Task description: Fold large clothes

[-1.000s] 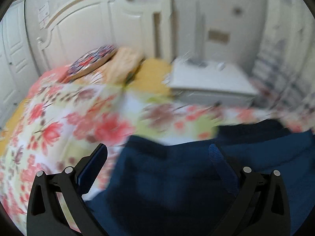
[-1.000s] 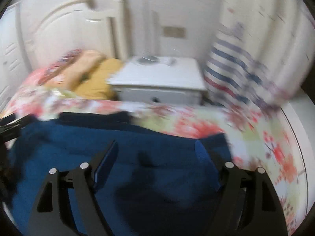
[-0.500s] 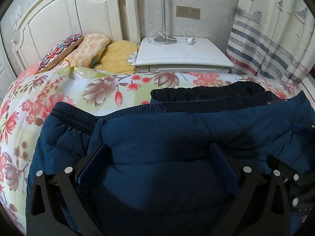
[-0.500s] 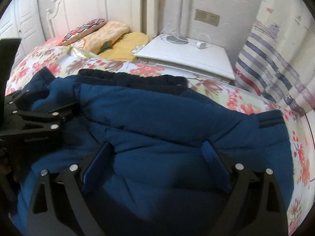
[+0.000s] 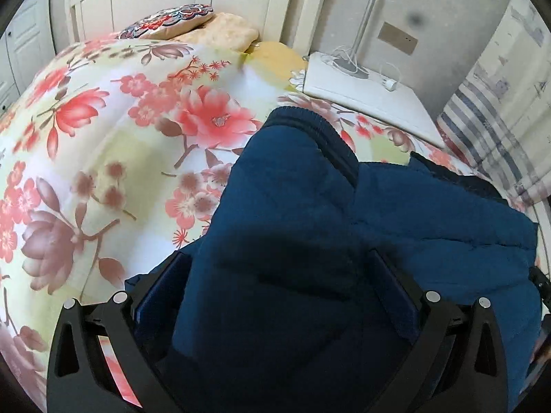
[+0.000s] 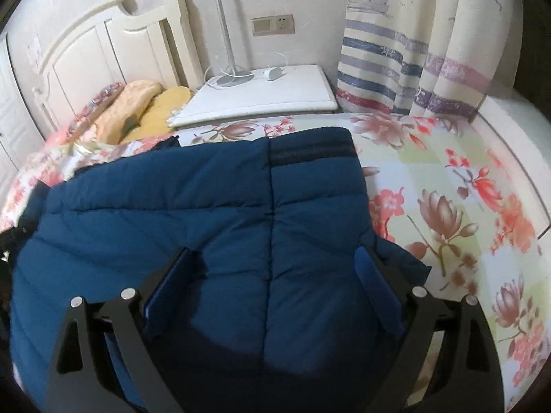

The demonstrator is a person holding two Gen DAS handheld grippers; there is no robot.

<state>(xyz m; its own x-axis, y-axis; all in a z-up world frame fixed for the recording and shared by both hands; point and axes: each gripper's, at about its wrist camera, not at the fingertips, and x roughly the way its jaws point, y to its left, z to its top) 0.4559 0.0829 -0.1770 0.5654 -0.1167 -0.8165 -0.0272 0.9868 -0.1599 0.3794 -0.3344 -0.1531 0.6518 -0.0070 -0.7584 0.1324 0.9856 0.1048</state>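
The jacket [image 6: 213,213] lies folded on the bed [image 6: 447,179]; both grippers' fingers [image 6: 375,278] are released. Next fold needs a fresh grasp.

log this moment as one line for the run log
task: fold clothes | jacket: folded, on bed | left tool: open over jacket | right tool: open over jacket

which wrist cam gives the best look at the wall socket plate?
Right wrist. The wall socket plate sits near the top centre there, facing the camera, its panel and outlet holes sharp. The left wrist view shows the same plate tilted and softer, off to the upper right.
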